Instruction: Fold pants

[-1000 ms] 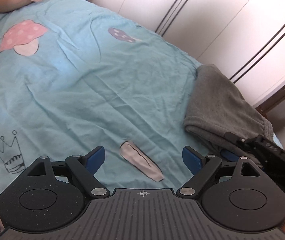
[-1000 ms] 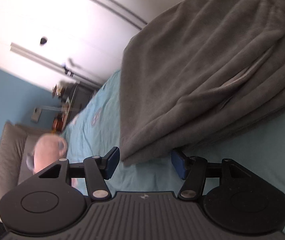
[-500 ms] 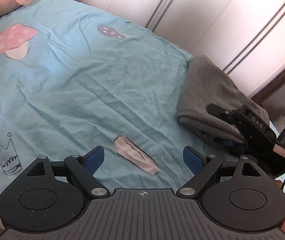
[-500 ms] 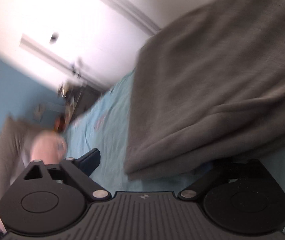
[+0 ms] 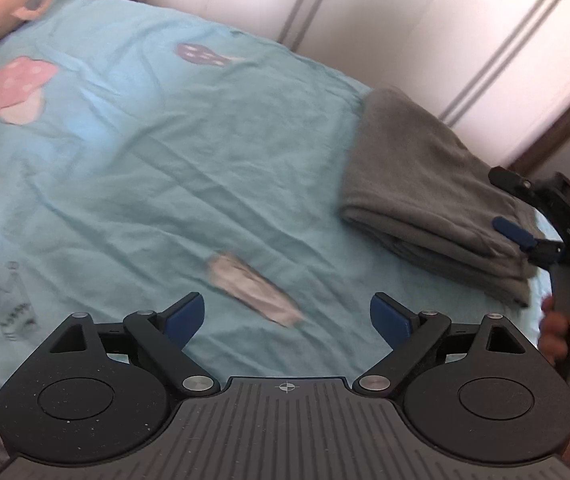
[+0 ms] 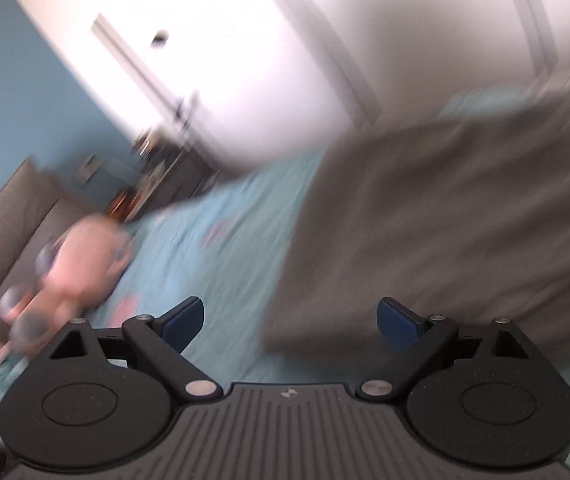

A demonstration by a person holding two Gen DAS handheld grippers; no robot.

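Note:
The grey pants [image 5: 425, 188] lie folded in a thick stack on the light blue bedsheet [image 5: 145, 160], at the right in the left wrist view. My left gripper [image 5: 287, 318] is open and empty, held above the sheet, well left of the pants. My right gripper [image 6: 291, 320] is open and empty, close in front of the pants' near edge [image 6: 445, 248]; that view is motion-blurred. The right gripper also shows in the left wrist view [image 5: 525, 216], at the pants' right end, one blue finger over the cloth.
The sheet has mushroom prints [image 5: 9, 92] and a grey patch [image 5: 253, 288]. A pink plush toy [image 6: 81, 264] lies near the grey headboard [image 6: 1, 220]. White wardrobe doors [image 5: 405, 20] stand behind the bed. A hand [image 5: 565, 328] holds the right gripper.
The right gripper has opened wide, drawn back from the pants' edge and swung; its view is now blurred. The left gripper has drifted back a little, still open.

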